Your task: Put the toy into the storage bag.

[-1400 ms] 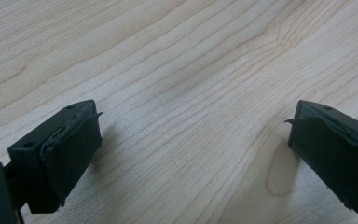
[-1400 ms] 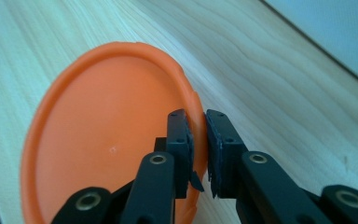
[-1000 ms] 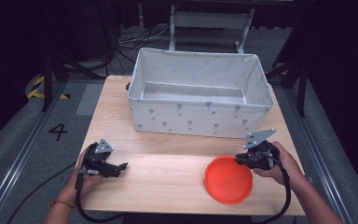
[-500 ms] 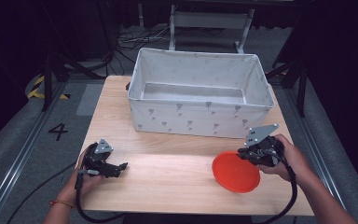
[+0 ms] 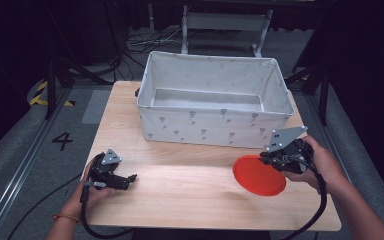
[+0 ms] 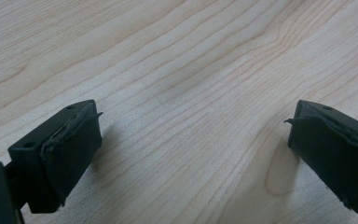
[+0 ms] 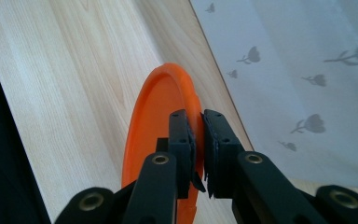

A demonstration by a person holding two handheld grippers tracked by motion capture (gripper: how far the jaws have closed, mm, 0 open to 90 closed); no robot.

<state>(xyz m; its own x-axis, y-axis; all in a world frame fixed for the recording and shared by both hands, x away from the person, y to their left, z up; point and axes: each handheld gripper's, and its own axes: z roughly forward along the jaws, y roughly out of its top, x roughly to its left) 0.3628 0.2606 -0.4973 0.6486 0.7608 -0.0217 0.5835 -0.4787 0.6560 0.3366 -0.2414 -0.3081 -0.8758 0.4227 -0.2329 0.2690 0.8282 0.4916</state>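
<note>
An orange plate (image 5: 258, 174) hangs tilted above the wooden table (image 5: 190, 190) at the right, held by its rim. My right gripper (image 5: 272, 159) is shut on that rim; in the right gripper view the plate (image 7: 156, 121) stands edge-on between the two jaws of the right gripper (image 7: 196, 140). My left gripper (image 5: 125, 181) rests low over the table at the front left, held in a hand. In the left gripper view the left gripper (image 6: 193, 140) is open, jaws wide apart, bare wood between them.
A large white fabric bin (image 5: 212, 120) with small grey prints stands at the back of the table, its inside bare. Its side wall (image 7: 298, 70) is close beside the plate. Black stands and cables lie on the floor behind the table.
My right gripper has lifted the orange plate, tilted it and carried it to the right, nearer the bin's front corner. The left gripper has stayed put.
</note>
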